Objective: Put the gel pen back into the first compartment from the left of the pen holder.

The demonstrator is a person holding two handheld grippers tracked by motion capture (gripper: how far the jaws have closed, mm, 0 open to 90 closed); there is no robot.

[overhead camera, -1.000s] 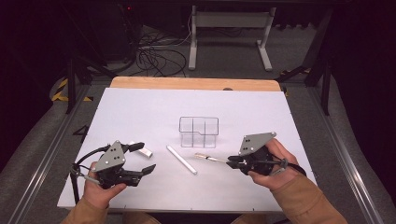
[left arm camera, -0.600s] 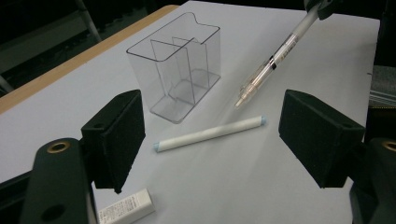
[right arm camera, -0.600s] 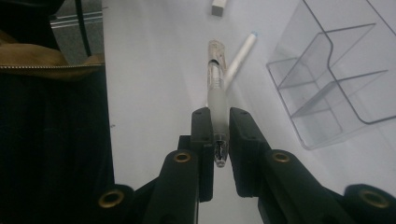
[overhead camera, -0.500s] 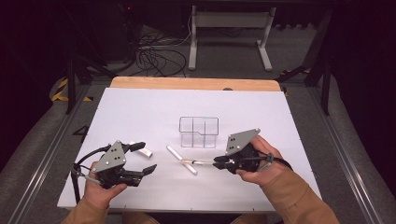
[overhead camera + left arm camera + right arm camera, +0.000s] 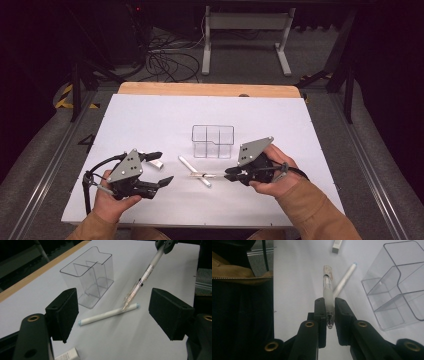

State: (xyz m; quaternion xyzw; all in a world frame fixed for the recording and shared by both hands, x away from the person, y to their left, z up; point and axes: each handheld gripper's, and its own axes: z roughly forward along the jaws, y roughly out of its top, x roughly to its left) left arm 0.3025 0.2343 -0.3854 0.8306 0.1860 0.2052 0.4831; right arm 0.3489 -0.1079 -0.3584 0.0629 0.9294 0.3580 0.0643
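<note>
Clear organiser (image 5: 213, 141) compartments bare; right hand-held gripper (image 5: 227, 174) clamps pen (image 5: 327, 291) — left hand-held gripper (image 5: 159, 170) agape, holding nothing.

The small white box (image 5: 67, 355) is cut off by the left gripper view's bottom edge, its print too blurred to read.

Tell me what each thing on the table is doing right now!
Clear pen: clamped in the right tool, tip over the white stick.
White stick: lying flat on the table.
Clear organizer: upright, empty.
Small white block: lying beside the left tool.
Left tool: open, holding nothing.
</note>
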